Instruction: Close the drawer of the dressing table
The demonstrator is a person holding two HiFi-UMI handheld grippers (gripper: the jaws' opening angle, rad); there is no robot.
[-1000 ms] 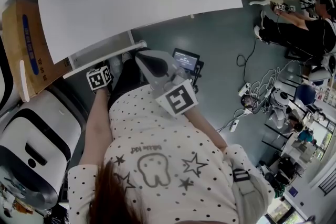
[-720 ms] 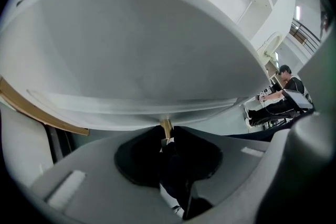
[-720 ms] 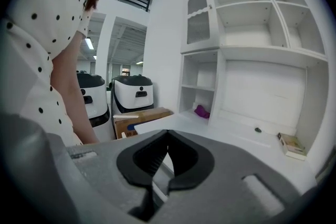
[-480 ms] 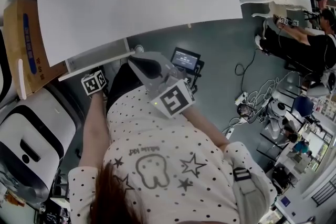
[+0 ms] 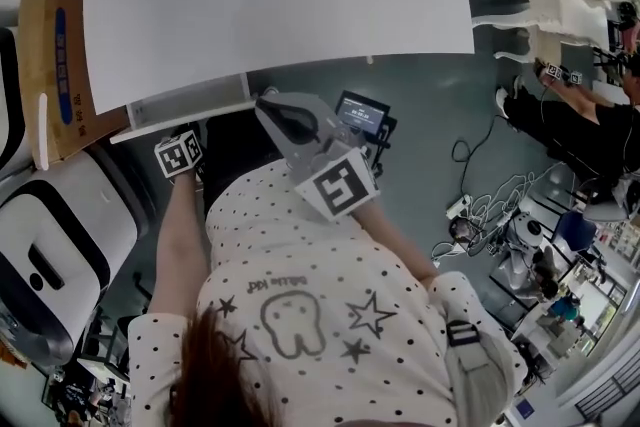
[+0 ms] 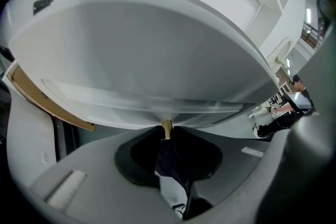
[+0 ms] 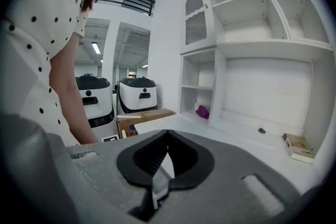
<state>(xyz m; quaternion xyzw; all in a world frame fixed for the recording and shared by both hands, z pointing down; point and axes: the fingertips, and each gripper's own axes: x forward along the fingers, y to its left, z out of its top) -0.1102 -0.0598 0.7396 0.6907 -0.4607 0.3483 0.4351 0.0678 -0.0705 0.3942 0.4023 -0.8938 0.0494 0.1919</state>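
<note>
At the left of the head view the drawer point(image 5: 185, 103) juts a little from under the white worktop point(image 5: 280, 5), so the closing push looks begun but unfinished. The left gripper point(image 6: 167, 139), just below the drawer front, has its jaws narrowed onto the brass knob point(image 6: 166, 127); the next move is likely a straight push inward until the front sits flush. At centre, the right gripper point(image 5: 270, 107) hangs near the drawer's right end, jaws together and empty.
</note>
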